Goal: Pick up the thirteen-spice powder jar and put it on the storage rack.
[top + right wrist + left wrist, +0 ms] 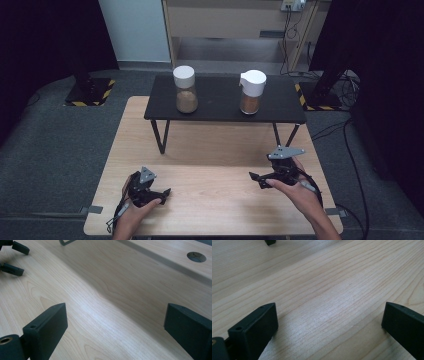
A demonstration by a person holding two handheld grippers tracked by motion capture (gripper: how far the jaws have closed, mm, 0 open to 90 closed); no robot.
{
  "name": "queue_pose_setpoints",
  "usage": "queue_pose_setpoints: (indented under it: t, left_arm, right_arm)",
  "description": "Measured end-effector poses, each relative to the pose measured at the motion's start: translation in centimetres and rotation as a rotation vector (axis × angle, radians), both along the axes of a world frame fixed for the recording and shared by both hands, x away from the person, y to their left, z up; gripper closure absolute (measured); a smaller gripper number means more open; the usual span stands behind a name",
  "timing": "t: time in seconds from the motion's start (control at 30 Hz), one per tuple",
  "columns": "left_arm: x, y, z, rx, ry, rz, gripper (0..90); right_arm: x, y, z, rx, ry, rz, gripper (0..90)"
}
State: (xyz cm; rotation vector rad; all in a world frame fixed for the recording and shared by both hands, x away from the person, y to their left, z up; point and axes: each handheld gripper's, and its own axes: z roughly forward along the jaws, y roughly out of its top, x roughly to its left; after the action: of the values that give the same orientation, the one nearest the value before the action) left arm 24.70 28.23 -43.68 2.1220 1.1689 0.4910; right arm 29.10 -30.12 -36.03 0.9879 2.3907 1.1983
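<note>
High view: the left gripper (165, 192) and right gripper (255, 179) rest low over the wooden bench (215, 145), jaws spread wide, nothing between them. Two jars stand untouched on the black shelf (220, 107) at the far side: the round-lidded jar (185, 90) left, the spouted jar (251, 92) right, well apart. Judgement: work has not begun; reach and grasp remain.
</note>
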Motion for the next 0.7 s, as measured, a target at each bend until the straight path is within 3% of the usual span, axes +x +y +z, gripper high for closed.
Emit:
queue_pose_setpoints:
  t: [0.7]
  left_arm:
    - [0.0, 0.0, 0.0, 0.001, 0.000, 0.001, 0.0]
  right_arm:
    - [-1.1, -1.7, -3.4, -0.021, 0.042, -0.048, 6.1]
